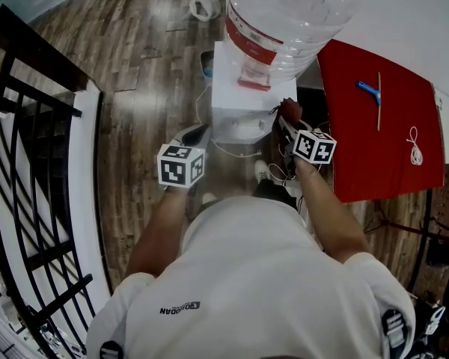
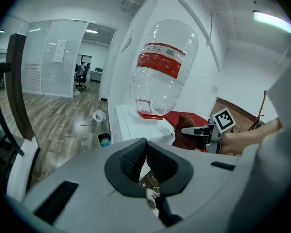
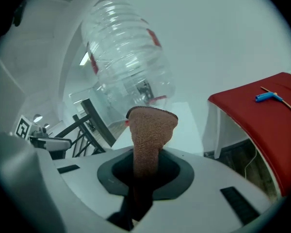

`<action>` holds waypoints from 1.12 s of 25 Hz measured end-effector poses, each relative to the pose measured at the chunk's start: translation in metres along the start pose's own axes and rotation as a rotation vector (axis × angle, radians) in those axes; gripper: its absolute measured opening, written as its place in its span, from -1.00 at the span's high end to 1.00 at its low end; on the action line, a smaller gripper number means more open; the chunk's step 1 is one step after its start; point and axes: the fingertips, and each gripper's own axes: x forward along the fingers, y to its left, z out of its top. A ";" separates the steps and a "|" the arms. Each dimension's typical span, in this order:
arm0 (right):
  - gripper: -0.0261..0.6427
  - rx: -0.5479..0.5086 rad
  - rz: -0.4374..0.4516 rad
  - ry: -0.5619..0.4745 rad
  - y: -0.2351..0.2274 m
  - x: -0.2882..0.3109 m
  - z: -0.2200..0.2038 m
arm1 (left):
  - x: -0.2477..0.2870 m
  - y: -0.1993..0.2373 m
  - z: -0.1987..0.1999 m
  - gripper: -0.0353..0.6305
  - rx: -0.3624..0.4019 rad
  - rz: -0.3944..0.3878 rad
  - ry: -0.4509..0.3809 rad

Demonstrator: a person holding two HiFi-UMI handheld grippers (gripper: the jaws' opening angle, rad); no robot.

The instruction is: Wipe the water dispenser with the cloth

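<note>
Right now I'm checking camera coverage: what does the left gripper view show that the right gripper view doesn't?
Only the left gripper view: a small bin on the floor and the right gripper seen from outside. Only the right gripper view: the blue tool and the left gripper. Both: the bottle, the white dispenser, the red table, and the cloth in the right gripper.

The head camera looks steeply down past the person's shoulders (image 1: pixel 247 275) onto the water dispenser (image 1: pixel 241 88); both gripper cameras, low and close, face upward at its bottle (image 2: pixel 162 67).
</note>
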 end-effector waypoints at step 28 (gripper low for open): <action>0.76 -0.205 0.121 0.153 0.145 0.128 -0.090 | -0.090 0.041 -0.070 0.93 -0.040 0.112 0.040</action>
